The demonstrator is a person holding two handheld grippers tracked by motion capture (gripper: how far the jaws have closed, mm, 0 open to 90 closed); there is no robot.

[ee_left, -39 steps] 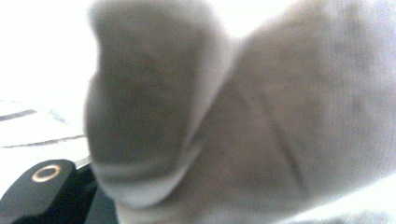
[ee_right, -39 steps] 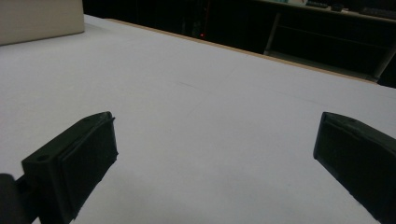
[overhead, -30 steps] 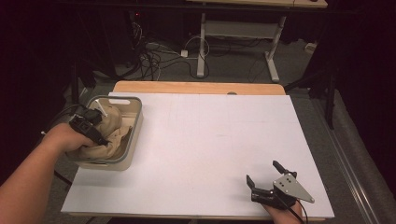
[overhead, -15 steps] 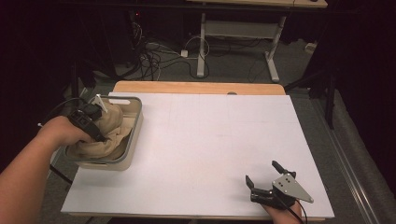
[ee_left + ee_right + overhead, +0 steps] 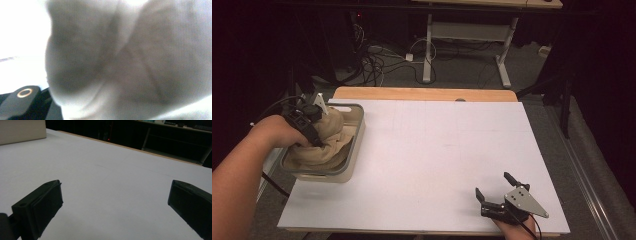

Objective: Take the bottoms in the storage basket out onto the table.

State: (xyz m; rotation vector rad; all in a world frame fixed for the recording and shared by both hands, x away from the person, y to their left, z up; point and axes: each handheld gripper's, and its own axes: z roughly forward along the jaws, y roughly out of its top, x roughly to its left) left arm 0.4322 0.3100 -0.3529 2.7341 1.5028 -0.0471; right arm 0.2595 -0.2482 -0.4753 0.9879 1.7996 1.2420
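Observation:
A beige cloth (image 5: 332, 142) lies bunched in a shallow metal tub (image 5: 358, 142) at the table's left edge. My left gripper (image 5: 315, 141) reaches into the tub from the left and is shut on a fold of the cloth, which stands up in a lifted hump beside it. In the left gripper view the cloth (image 5: 130, 57) hangs blurred right in front of the camera, and one of the black fingers (image 5: 25, 101) shows at the lower left. My right gripper (image 5: 492, 184) rests near the table's front right, open, with nothing between its fingertips (image 5: 42, 202).
The white tabletop (image 5: 442, 150) stretches between the tub and the right gripper. A wooden strip (image 5: 422, 94) runs along the far edge. Beyond it the dark floor holds cables and a desk frame (image 5: 467, 35). The tub's pale side (image 5: 22, 130) shows far off.
My left hand has risen a little and drawn the gripped fold of cloth up with it. The right gripper has stayed put.

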